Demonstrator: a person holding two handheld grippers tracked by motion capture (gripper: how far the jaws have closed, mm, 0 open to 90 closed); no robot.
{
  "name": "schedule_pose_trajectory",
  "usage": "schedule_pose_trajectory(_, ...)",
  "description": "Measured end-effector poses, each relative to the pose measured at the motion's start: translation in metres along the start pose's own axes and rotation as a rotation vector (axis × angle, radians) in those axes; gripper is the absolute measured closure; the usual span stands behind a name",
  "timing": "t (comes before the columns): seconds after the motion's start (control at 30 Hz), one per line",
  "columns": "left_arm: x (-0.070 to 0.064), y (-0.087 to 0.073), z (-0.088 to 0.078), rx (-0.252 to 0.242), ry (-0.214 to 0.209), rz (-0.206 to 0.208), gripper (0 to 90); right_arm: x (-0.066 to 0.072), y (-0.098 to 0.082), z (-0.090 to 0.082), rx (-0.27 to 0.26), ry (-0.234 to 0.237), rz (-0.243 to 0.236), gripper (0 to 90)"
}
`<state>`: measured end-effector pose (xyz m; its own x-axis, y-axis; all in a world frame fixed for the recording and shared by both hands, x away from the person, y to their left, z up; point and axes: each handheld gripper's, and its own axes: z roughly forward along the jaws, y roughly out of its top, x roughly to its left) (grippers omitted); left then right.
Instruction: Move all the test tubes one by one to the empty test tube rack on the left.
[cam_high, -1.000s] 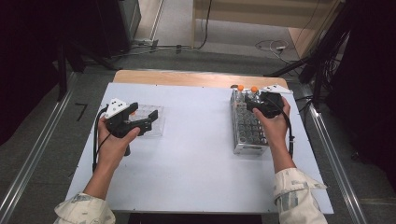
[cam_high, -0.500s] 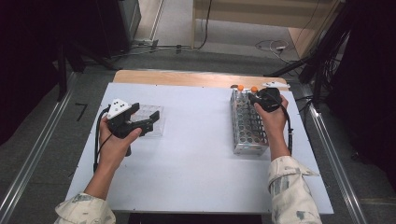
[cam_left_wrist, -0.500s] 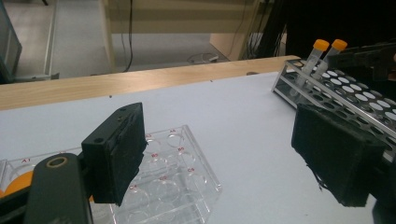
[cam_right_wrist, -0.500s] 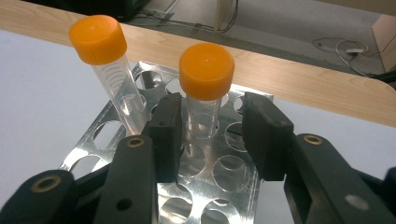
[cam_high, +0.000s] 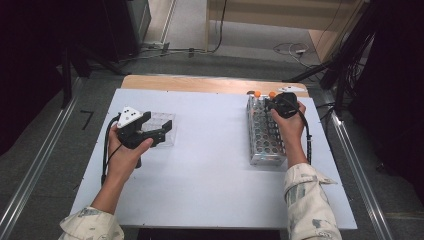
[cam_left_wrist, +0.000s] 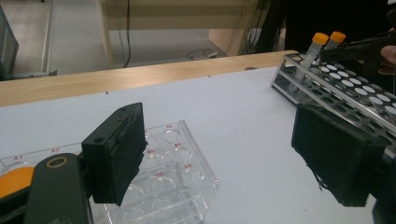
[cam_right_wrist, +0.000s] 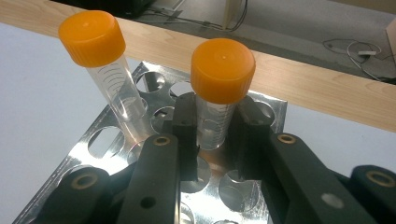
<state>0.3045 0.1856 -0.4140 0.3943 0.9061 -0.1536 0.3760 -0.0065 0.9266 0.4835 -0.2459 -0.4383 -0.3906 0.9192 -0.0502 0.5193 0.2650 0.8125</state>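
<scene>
The right tongs (cam_right_wrist: 212, 128) have just been closing and now clamp a tube (cam_right_wrist: 215, 100) between their jaws, gripping the clear body just below its orange cap. That tube stands upright in a hole at the far end of the rack (cam_high: 263, 142), which lies directly under these tongs and runs back toward the person along the right forearm. A second tube (cam_right_wrist: 109, 70), also orange-capped, sits in the rack just to the left of the held one as the right tongs see it, leaning a little away and untouched.

The left tongs (cam_left_wrist: 224, 163) stand wide with nothing between the jaws. They hover over the near edge of the clear well plate (cam_left_wrist: 182, 177), which lies flat on the white tabletop (cam_high: 210, 165) partly below the left jaw. From the left tongs, the rack and both tubes are well off to the right and farther away.

As to progress, I judge the work is at its start: the grasp on the tube looks made, but the tube is not yet lifted (its lower part is still down in the rack hole). What is left, as it seems, is to draw the tube straight up out of the rack and carry it where it belongs, perhaps toward the plate that the left tongs wait by. The second tube is in the rack too, so it may be waiting its turn. The plate's wells look empty as far as can be seen.
</scene>
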Motion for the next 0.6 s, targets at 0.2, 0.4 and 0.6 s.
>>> schedule_pose_trajectory(0.2,0.0,0.0,0.0,0.0,-0.002,0.001,18.5,-0.001,0.004,-0.008,-0.032,0.014,0.003,71.7)
schedule_pose_trajectory(0.4,-0.002,0.0,0.0,-0.001,-0.001,0.003,18.5,-0.001,0.009,-0.02,-0.065,0.012,0.004,71.6)
schedule_pose_trajectory(0.6,-0.003,0.0,0.0,-0.002,-0.007,0.001,17.2,-0.003,0.015,-0.033,-0.11,0.016,0.004,71.6)
